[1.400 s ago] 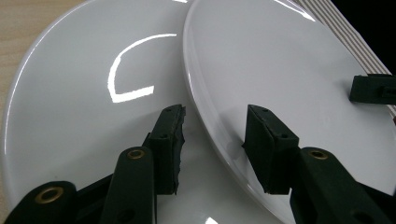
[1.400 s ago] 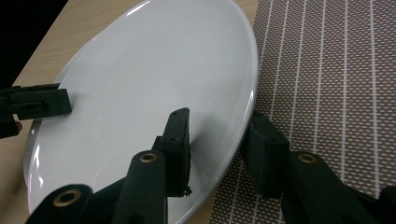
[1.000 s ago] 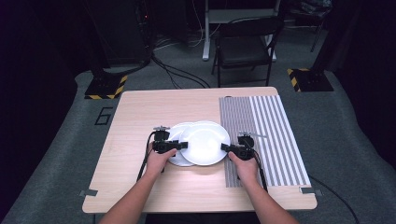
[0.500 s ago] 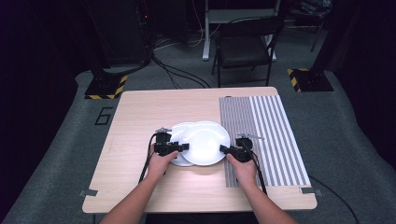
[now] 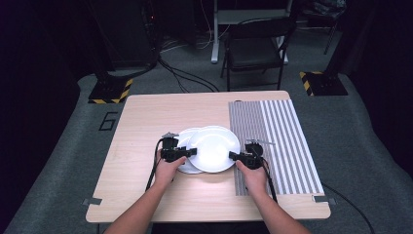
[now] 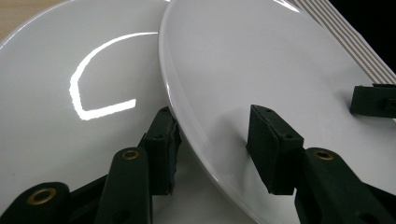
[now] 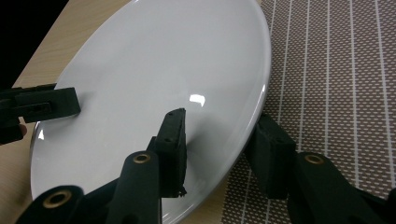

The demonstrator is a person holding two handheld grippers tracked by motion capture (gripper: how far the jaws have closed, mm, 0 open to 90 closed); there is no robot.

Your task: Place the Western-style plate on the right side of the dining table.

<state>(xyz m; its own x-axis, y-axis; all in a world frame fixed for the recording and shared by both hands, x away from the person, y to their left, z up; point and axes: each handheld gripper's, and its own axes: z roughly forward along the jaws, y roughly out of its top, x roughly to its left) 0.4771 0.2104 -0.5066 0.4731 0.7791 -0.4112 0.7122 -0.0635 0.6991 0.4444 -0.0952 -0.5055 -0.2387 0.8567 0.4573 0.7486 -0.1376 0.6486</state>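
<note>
Wooden tabletop (image 5: pixel 146 126) with one striped mat (image 5: pixel 277 141), dark room, one chair (image 5: pixel 255 46), two white plates (image 5: pixel 213 147), left gripper (image 5: pixel 187 152) and right gripper (image 5: pixel 236 157), fingers of each straddling the top plate's rim, grip unclear.

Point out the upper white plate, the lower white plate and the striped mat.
upper white plate (image 5: pixel 214 147), high view, its centre.
lower white plate (image 6: pixel 60 126), left gripper view, its glossy inner surface.
striped mat (image 5: pixel 282 141), high view, bare middle part.
</note>
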